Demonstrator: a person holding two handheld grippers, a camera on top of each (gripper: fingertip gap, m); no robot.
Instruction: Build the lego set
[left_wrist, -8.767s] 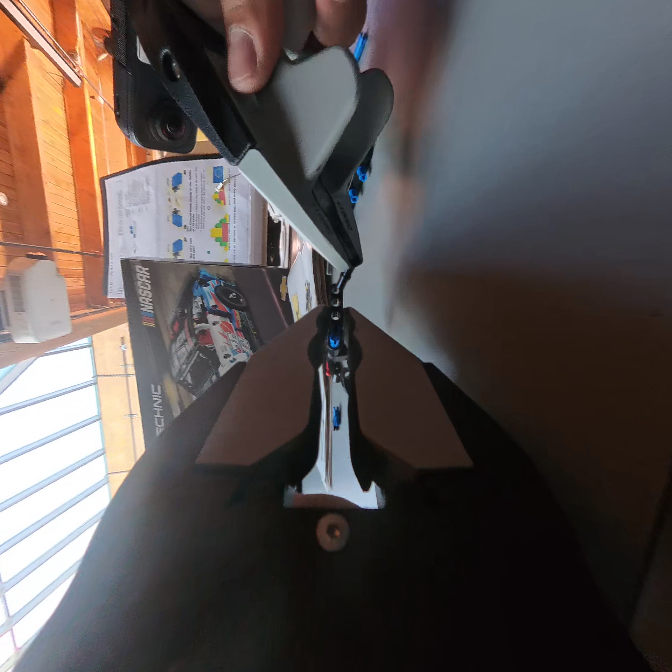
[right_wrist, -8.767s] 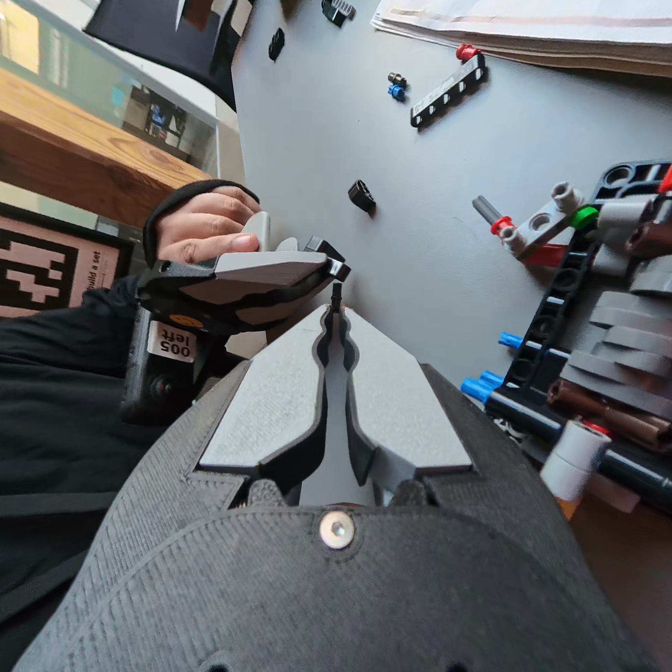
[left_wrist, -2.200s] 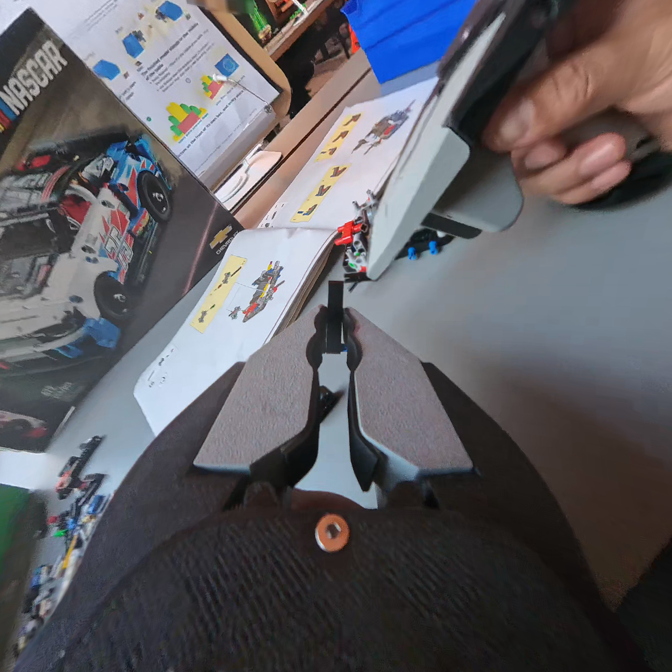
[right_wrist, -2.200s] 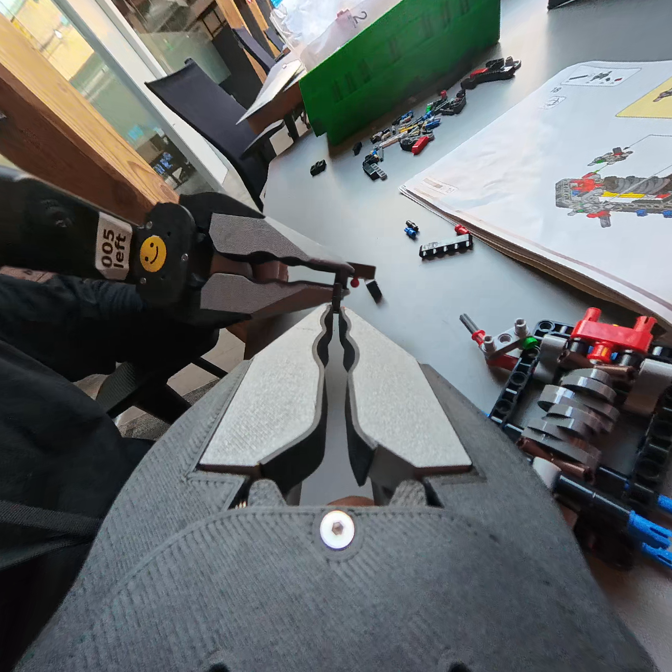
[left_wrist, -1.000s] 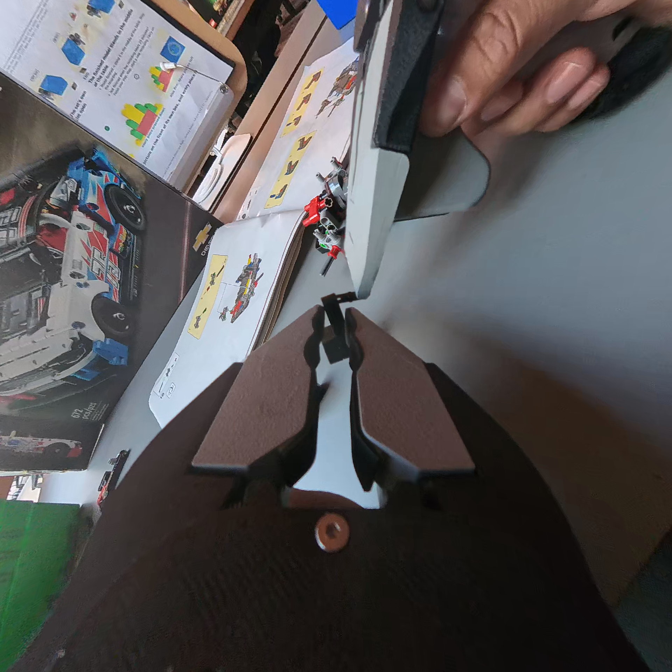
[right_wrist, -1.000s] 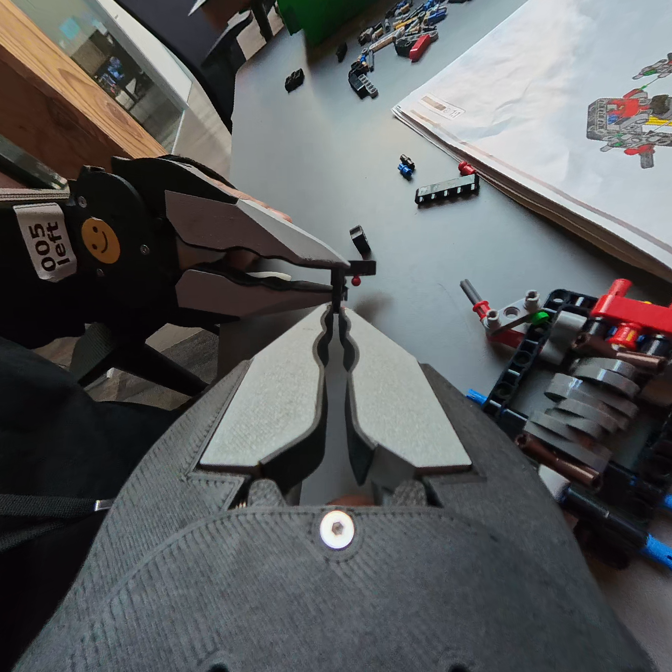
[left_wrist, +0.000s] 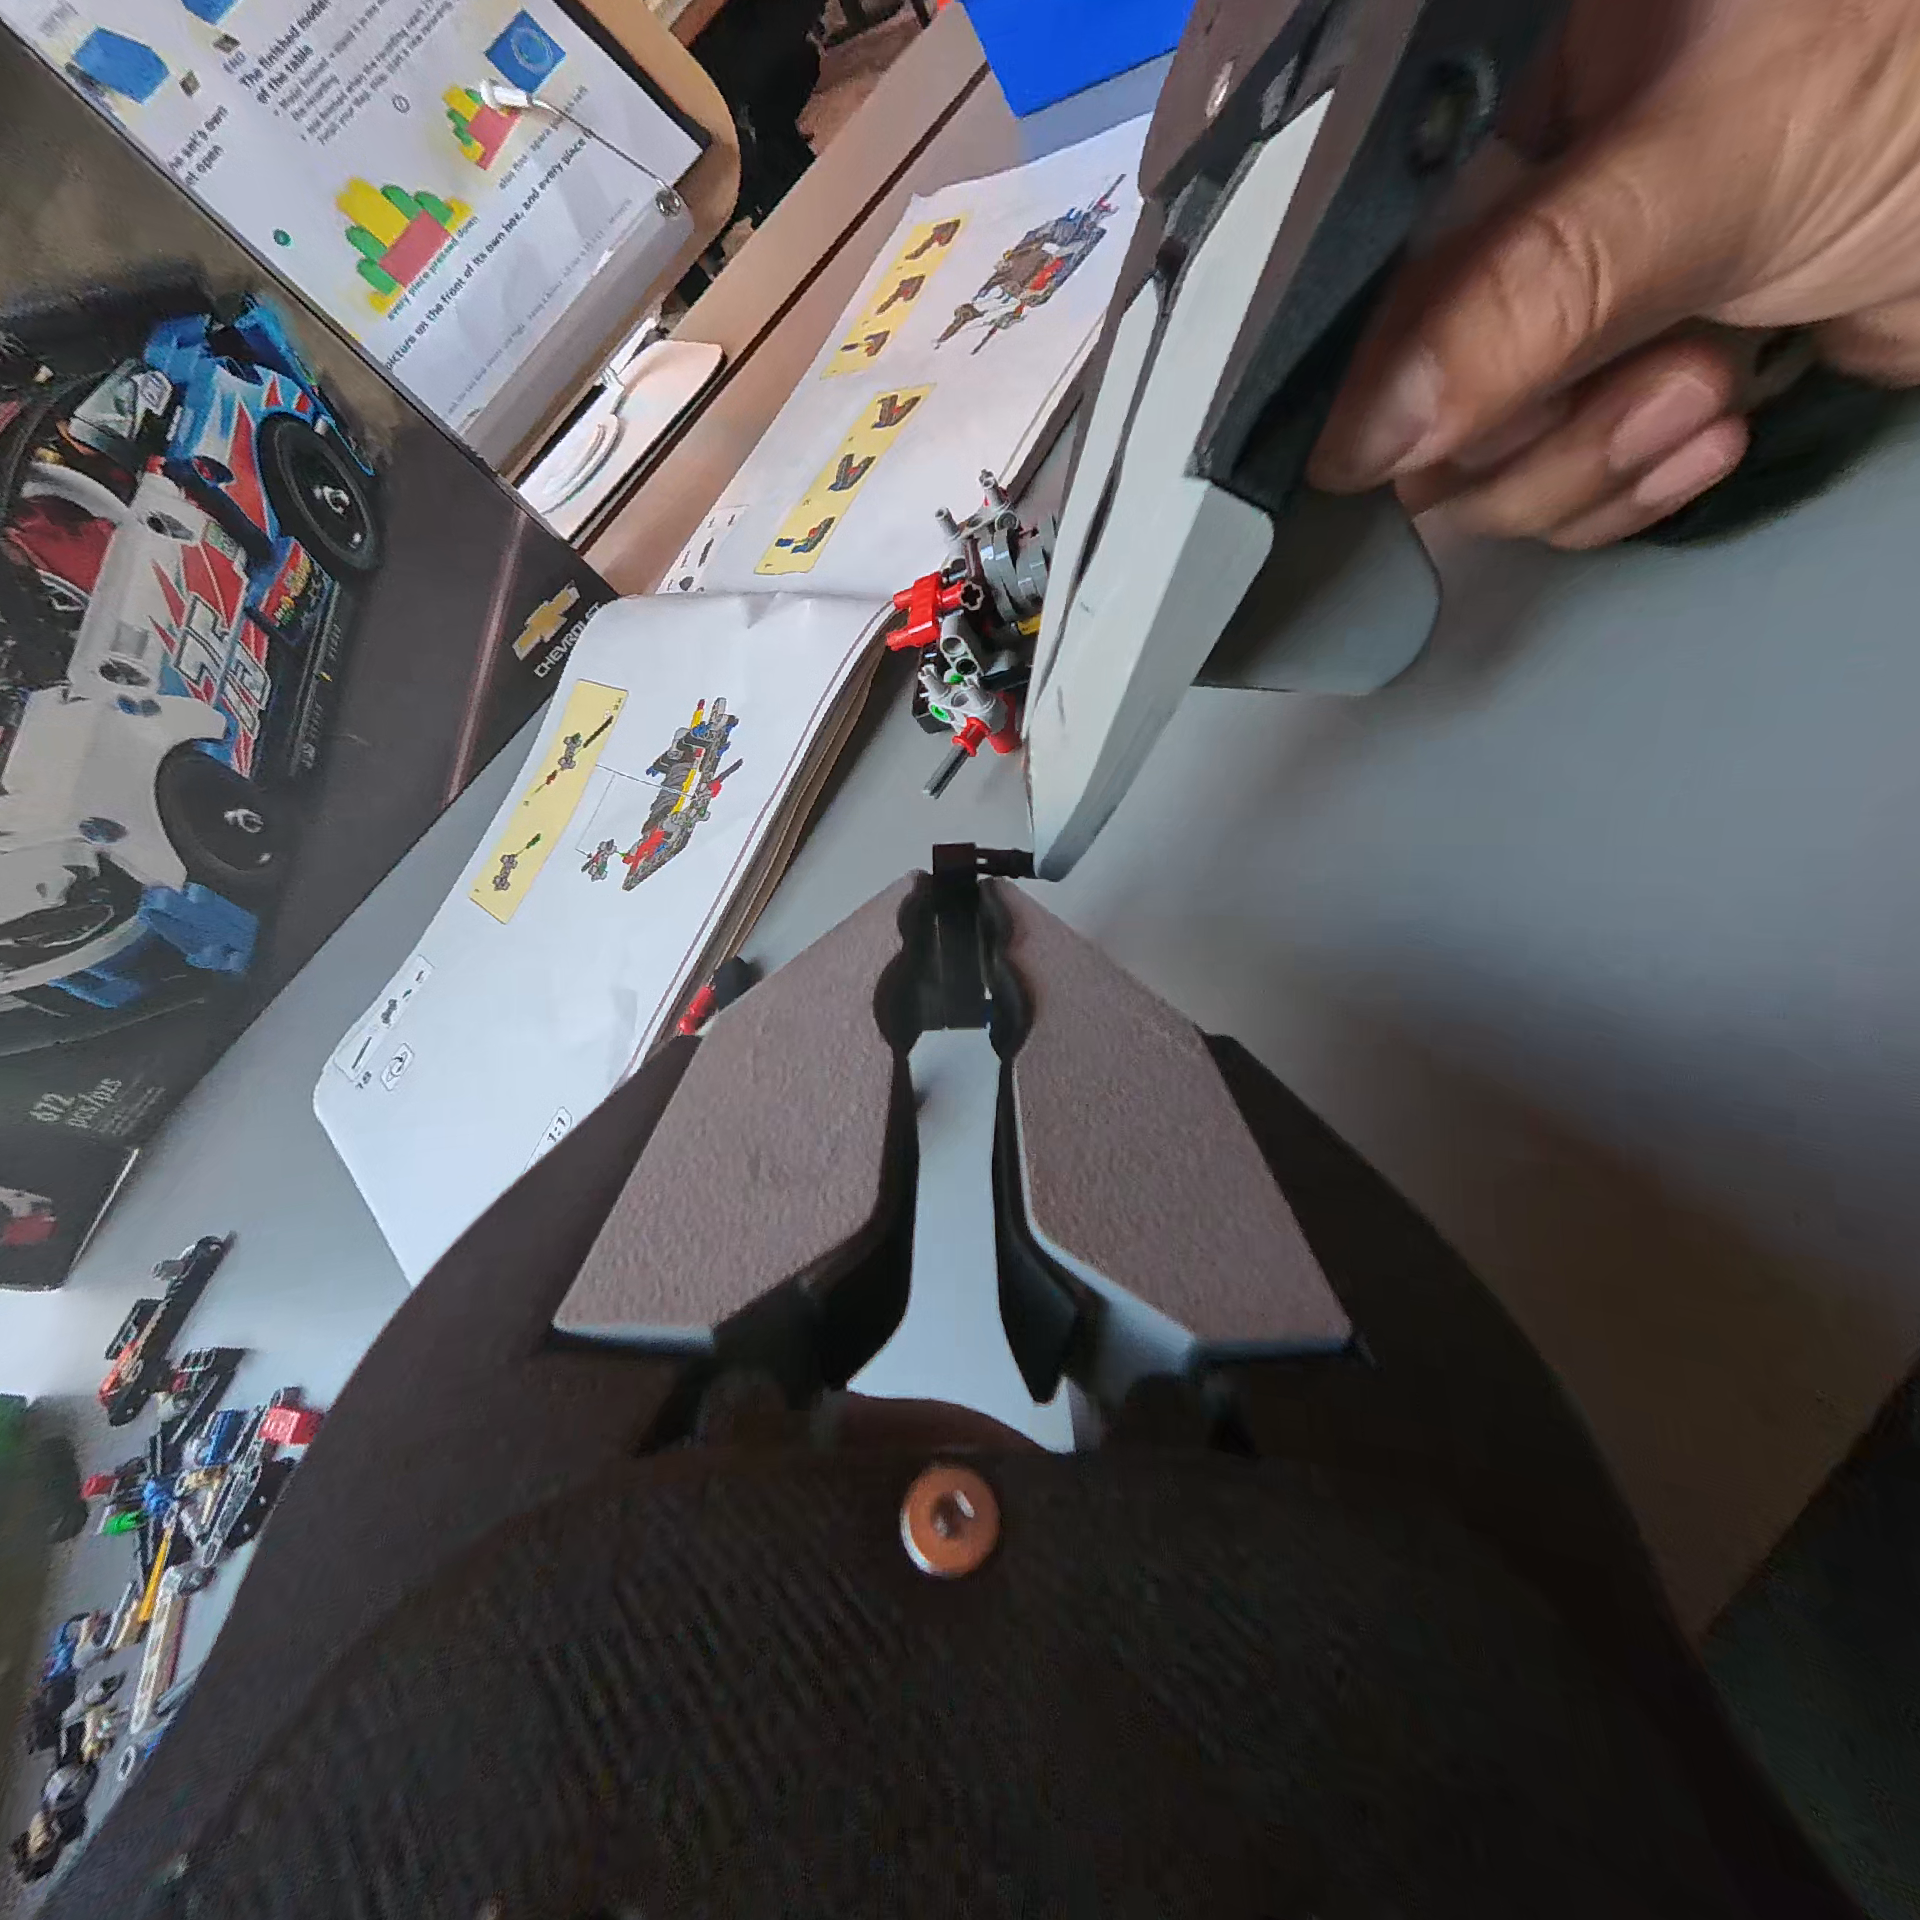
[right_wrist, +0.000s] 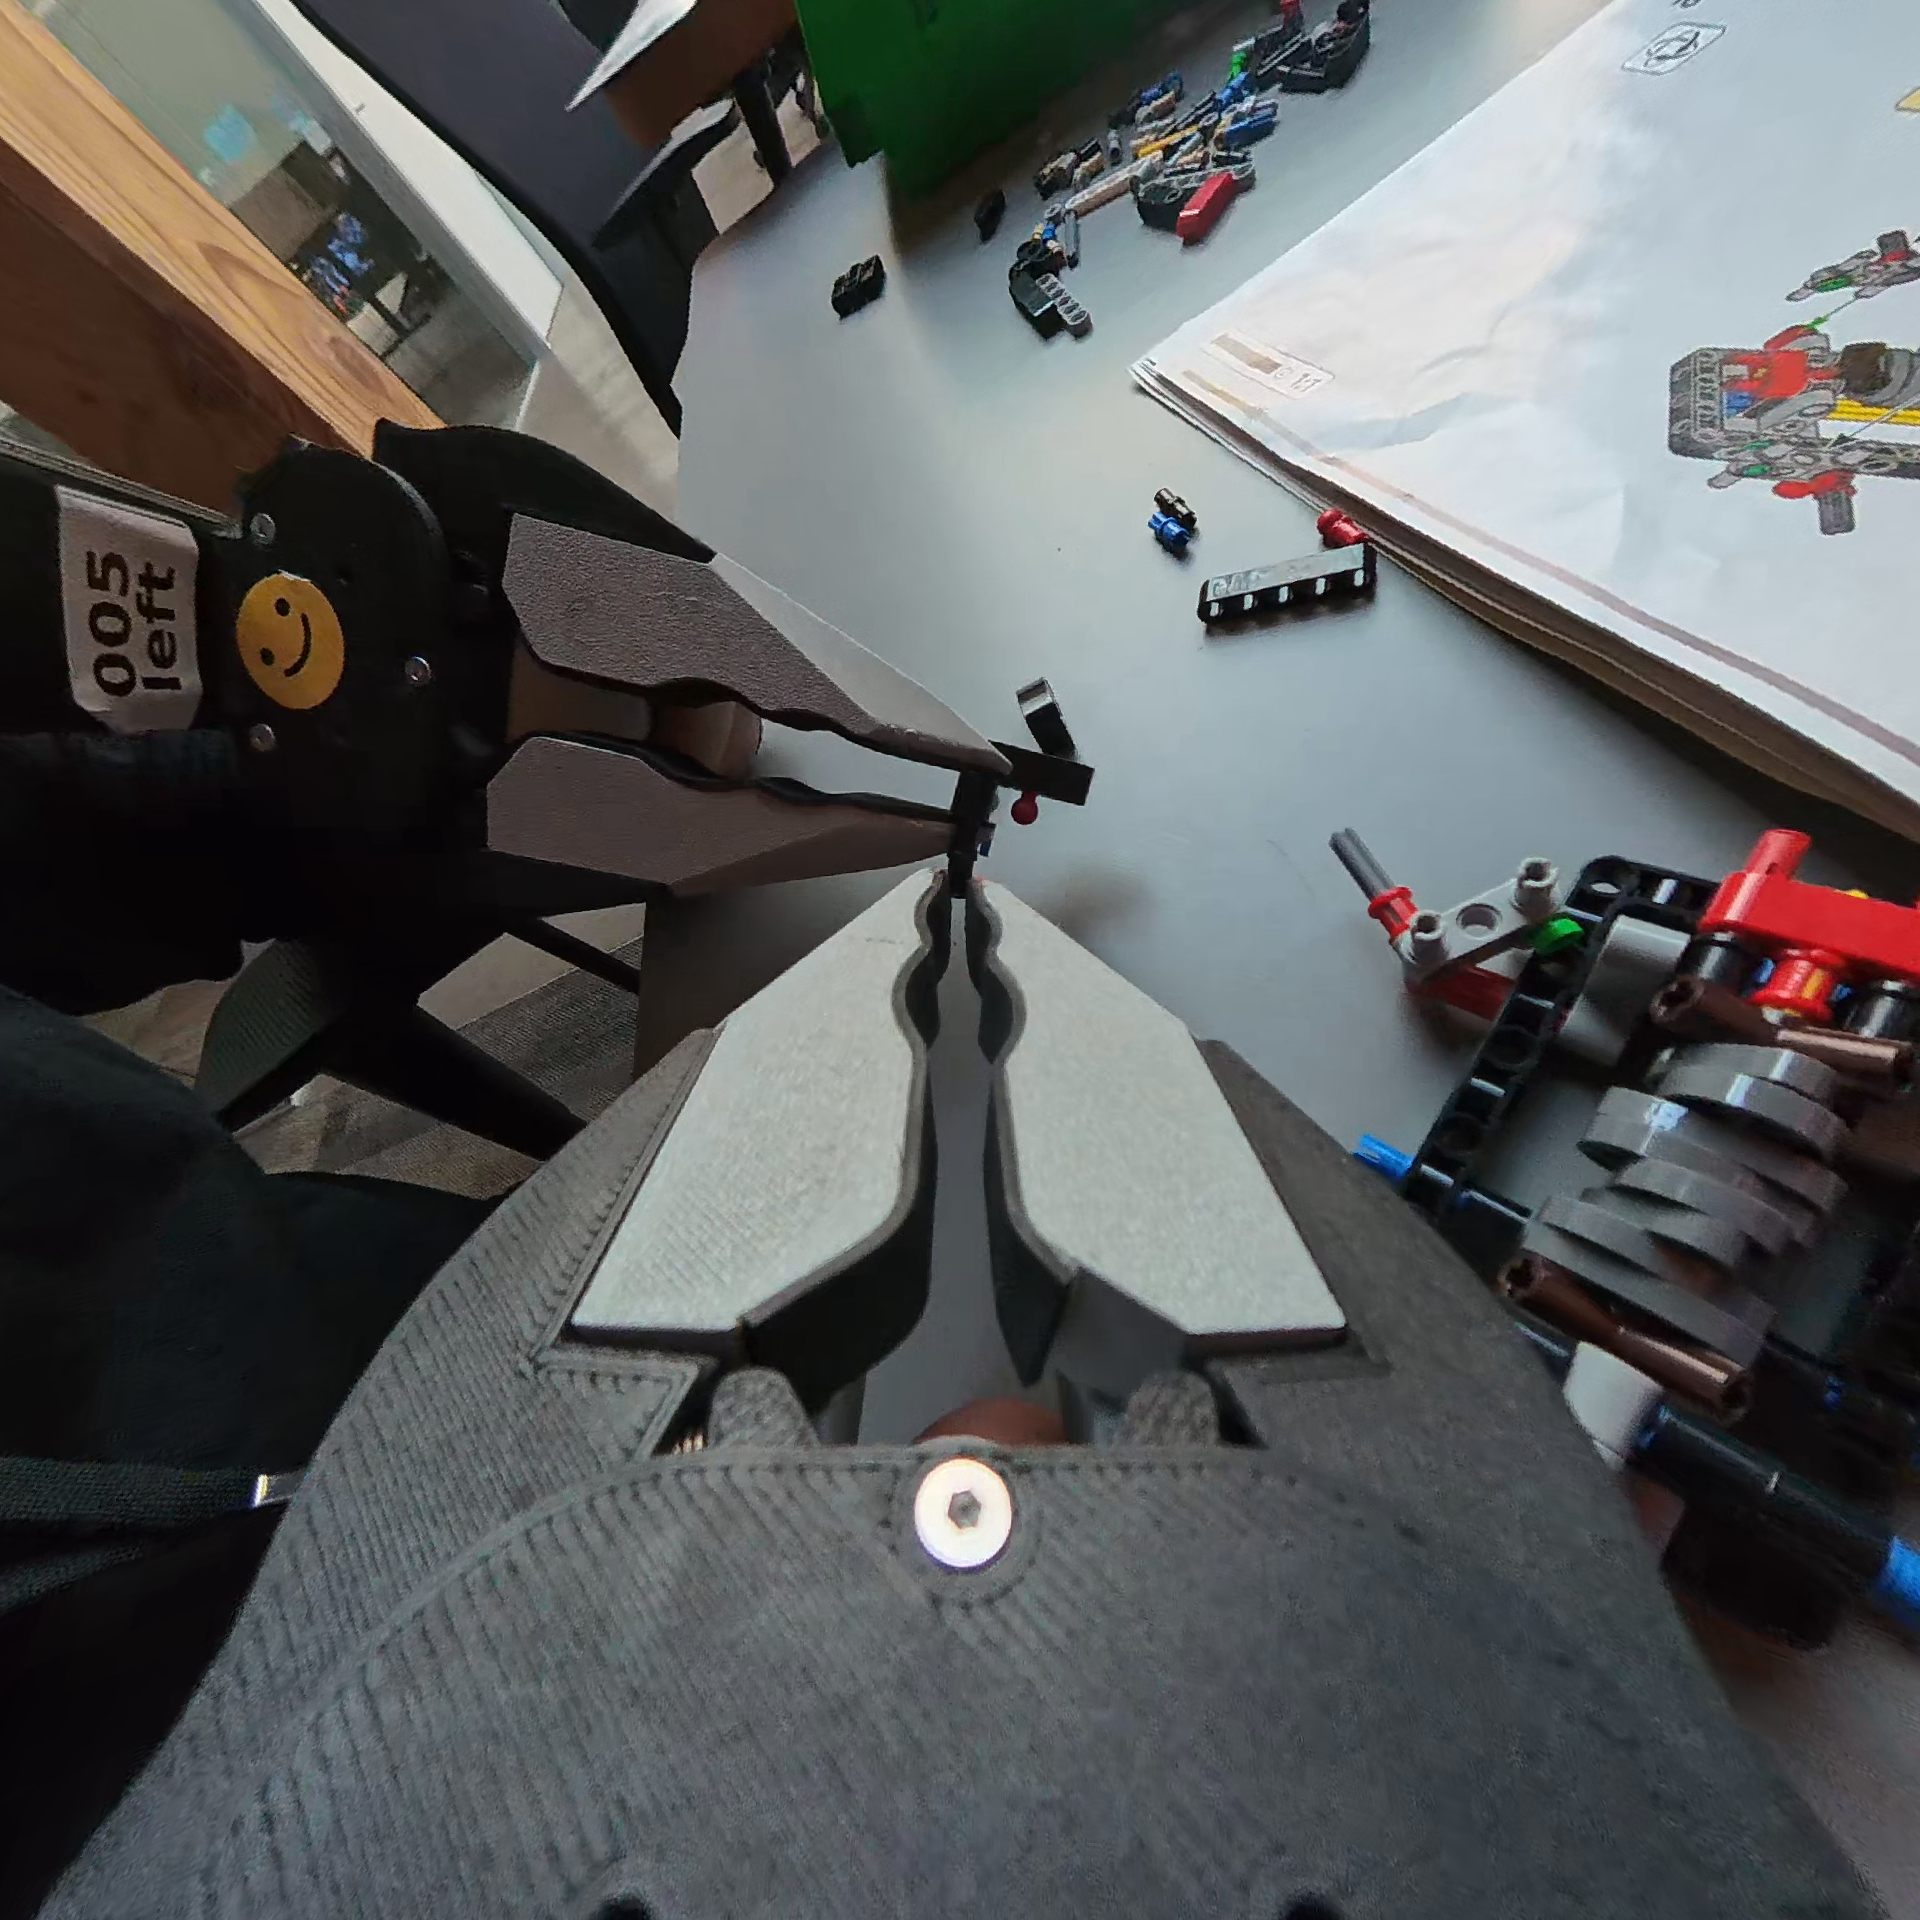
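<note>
Lego pieces were the concern at this moment, because the small black beam (right_wrist: 1049, 777) and the thin black pin (right_wrist: 971, 826) were both held in the air above the desk (right_wrist: 1195, 790), and I judged that the join could fail easily. My left gripper (right_wrist: 971, 800) was clamped on the black beam, and my right gripper (right_wrist: 954, 883) was pinched on the lower end of the pin, so only the very tips carried each part. If the two parts were not in line when I pushed, the pin could twist out of the tips and drop to the desk, maybe roll among the loose pieces (right_wrist: 1164, 156) far away. Too much force could also turn the beam in the left gripper (left_wrist: 956, 883). The beam stood just above the tips of the right gripper, touching the pin. The half-built frame (right_wrist: 1662, 1122) lay on the desk to the right, well apart, beside the open instruction booklet (right_wrist: 1558, 291).
</note>
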